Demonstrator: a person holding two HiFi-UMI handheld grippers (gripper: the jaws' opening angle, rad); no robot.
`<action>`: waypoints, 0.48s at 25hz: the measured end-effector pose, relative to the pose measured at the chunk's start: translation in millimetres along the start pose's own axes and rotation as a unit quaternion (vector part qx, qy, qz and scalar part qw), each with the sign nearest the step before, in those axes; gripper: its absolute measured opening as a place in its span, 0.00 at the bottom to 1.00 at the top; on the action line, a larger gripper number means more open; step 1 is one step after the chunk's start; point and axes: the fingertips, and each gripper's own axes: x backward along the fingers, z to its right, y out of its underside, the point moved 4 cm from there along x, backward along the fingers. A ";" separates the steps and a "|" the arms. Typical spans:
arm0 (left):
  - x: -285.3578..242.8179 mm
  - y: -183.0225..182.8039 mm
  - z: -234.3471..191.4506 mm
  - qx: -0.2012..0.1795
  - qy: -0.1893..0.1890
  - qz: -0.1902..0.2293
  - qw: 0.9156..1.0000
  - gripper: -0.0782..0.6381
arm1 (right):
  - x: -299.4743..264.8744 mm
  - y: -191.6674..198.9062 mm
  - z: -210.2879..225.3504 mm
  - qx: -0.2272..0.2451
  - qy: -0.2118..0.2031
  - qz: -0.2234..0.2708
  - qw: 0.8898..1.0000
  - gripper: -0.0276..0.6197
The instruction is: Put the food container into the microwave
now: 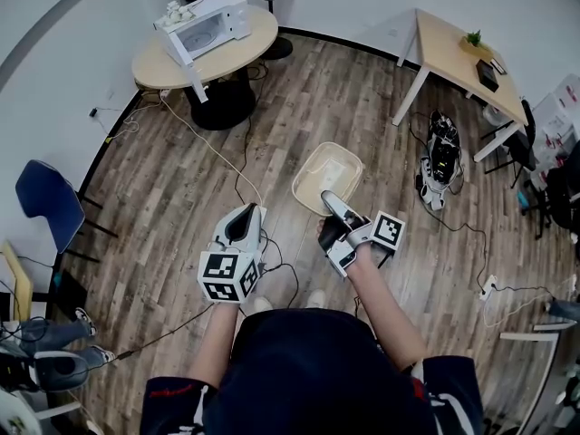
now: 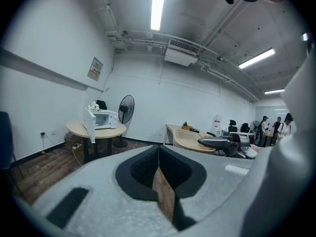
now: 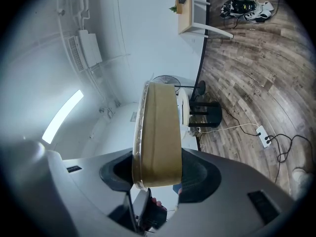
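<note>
Holding out level over the plank floor (image 1: 181, 198), the right gripper (image 1: 329, 198) is clamped on the near rim of the food container (image 1: 328, 172). Tub is beige, open side up, with its long axis running away from the person toward roughly 12 o'clock. Its near edge is covered by the upper jaw, and a pale patch inside is too vague to name.

Left gripper (image 1: 245, 214) is beside it at 9 o'clock, jaws closed together with nothing between them.

Microwave (image 1: 210, 25) sits on a round table (image 1: 154, 66) at 11 o'clock, well apart, with its door (image 1: 178, 48) swung open. In the right gripper view the tub, seen edge-on, hides most of it.

Light desk (image 1: 444, 43) at 1 o'clock, blue chair (image 1: 45, 202) at 9 o'clock, cables across the floor, white walls. The person's head blocks the lower edge of the head view.
</note>
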 end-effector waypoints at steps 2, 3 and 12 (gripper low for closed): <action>-5.3 2.1 6.8 0.002 -0.004 -0.002 1.000 0.13 | 4.0 -7.4 1.9 0.001 0.000 -0.006 1.000 0.38; -8.1 3.1 11.5 0.002 -0.006 -0.002 1.000 0.13 | 6.9 -11.5 3.0 0.002 0.001 -0.009 1.000 0.38; -38.3 13.8 55.0 0.002 -0.021 -0.008 1.000 0.13 | 31.6 -48.4 15.2 -0.005 -0.002 -0.035 0.999 0.38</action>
